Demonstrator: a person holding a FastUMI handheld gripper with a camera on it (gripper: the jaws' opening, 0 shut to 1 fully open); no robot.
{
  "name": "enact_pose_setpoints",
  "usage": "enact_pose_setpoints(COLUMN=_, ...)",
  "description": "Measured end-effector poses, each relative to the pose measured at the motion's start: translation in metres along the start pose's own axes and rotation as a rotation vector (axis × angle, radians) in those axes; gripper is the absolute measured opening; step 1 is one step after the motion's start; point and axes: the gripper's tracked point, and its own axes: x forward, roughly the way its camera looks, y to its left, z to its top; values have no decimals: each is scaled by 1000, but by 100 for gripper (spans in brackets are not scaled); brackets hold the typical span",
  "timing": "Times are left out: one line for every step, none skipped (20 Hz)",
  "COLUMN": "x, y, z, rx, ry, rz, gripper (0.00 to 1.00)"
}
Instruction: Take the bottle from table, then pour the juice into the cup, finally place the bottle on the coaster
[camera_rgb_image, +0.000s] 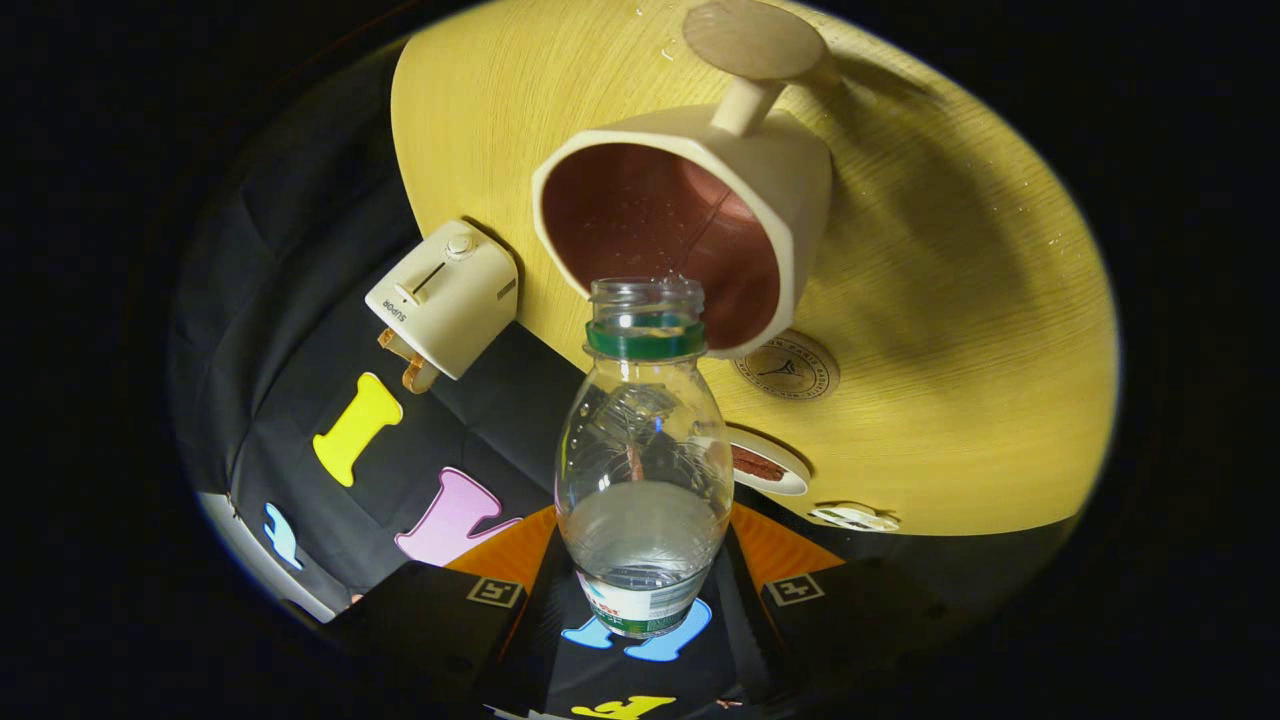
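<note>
Wooden table (960, 330) with cup (700, 220), coaster (787, 367)

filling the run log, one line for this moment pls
phase: pouring | gripper: shut on bottle | bottle mouth at cup rim | coaster: bare

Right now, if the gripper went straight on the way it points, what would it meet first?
The gripper, shut on the bottle, points at the cup. The bottle's open mouth would likely meet the cup's rim or inner wall first; depth is unclear.
</note>
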Motion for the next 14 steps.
enact_pose_setpoints(x=0, y=3, z=1, rx=14, ry=-2, rz=9, gripper=73)
enact_pose_setpoints(x=0, y=5, z=2, rx=22, ry=-4, rz=15, gripper=73)
enact_pose_setpoints(x=1, y=6, z=3, rx=28, ry=-5, rz=17, gripper=73)
enact_pose_setpoints(x=1, y=7, z=3, rx=34, ry=-6, rz=20, gripper=73)
enact_pose_setpoints(x=1, y=7, z=3, rx=38, ry=-6, rz=23, gripper=73)
enact_pose_setpoints(x=1, y=9, z=3, rx=41, ry=-5, rz=25, gripper=73)
enact_pose_setpoints(x=2, y=9, z=4, rx=41, ry=-6, rz=28, gripper=72)
enact_pose_setpoints(x=2, y=8, z=5, rx=35, ry=-9, rz=27, gripper=72)
enact_pose_setpoints(x=2, y=7, z=5, rx=29, ry=-9, rz=27, gripper=73)
enact_pose_setpoints(x=2, y=6, z=3, rx=28, ry=-6, rz=29, gripper=73)
enact_pose_setpoints(x=2, y=6, z=2, rx=27, ry=-3, rz=28, gripper=73)
enact_pose_setpoints(x=3, y=4, z=1, rx=24, ry=-1, rz=27, gripper=73)
enact_pose_setpoints(x=2, y=3, z=0, rx=20, ry=1, rz=26, gripper=73)
enact_pose_setpoints(x=2, y=3, z=-1, rx=16, ry=2, rz=27, gripper=73)
